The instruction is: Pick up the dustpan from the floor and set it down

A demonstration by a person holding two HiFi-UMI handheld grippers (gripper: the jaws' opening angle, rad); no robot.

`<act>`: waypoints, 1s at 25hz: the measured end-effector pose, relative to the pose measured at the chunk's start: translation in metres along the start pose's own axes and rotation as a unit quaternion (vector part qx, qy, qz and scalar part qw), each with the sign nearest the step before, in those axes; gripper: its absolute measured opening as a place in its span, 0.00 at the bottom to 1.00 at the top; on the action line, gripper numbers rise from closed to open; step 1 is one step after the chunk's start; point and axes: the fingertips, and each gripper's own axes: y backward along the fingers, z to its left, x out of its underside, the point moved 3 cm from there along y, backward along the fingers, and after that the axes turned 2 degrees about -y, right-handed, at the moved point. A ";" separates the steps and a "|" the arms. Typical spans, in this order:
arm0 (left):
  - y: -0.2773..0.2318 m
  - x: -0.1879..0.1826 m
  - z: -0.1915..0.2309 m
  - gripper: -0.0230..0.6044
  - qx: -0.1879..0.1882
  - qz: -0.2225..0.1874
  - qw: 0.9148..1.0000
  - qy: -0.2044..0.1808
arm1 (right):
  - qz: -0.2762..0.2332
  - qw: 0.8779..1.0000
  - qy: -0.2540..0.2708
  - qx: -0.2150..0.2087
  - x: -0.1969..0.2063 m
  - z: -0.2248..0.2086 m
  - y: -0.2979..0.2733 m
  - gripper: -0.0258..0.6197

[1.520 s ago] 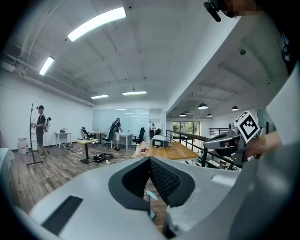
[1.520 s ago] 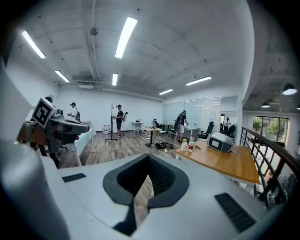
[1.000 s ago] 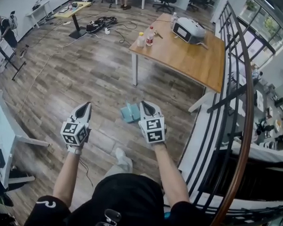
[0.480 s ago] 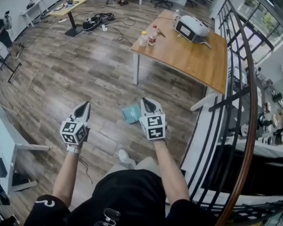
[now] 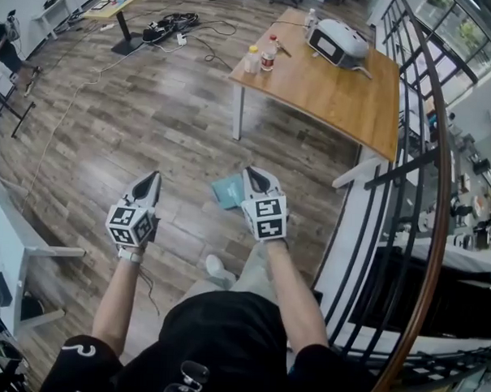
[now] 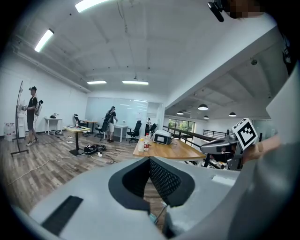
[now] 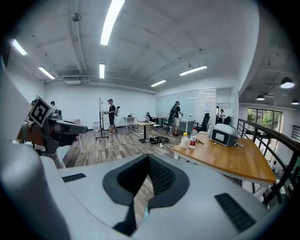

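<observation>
Dustpan (image 5: 226, 190) is flat on the wood floor (image 5: 151, 122), a teal patch just at 9 o'clock of our right tool (image 5: 254, 177), with the left tool (image 5: 151, 179) well apart at its 9 o'clock. Both tools have their jaws pressed together with nothing in them. Our worry is that if we go down like this, a closed tip just shoves the dustpan along the boards. The right tool also hides part of it from the head view, so we could misjudge the edge and pinch thin plastic that slips out. Compared with a second ago, the bench (image 5: 340, 81) at 1 o'clock looks nearer, both tools came forward with us, the jaws are unchanged, and the dustpan hasn't budged
</observation>
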 end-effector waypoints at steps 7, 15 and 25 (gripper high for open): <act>-0.014 0.008 -0.001 0.03 -0.004 0.002 1.000 0.009 | 0.010 1.000 -0.006 -0.008 0.018 -0.009 -0.012 0.03; -0.035 0.038 0.003 0.03 -0.007 0.017 0.999 0.029 | 0.033 0.999 -0.020 -0.016 0.054 -0.022 -0.035 0.03; -0.078 0.083 0.014 0.03 -0.007 0.031 0.999 0.037 | 0.067 0.997 -0.028 -0.033 0.123 -0.029 -0.085 0.04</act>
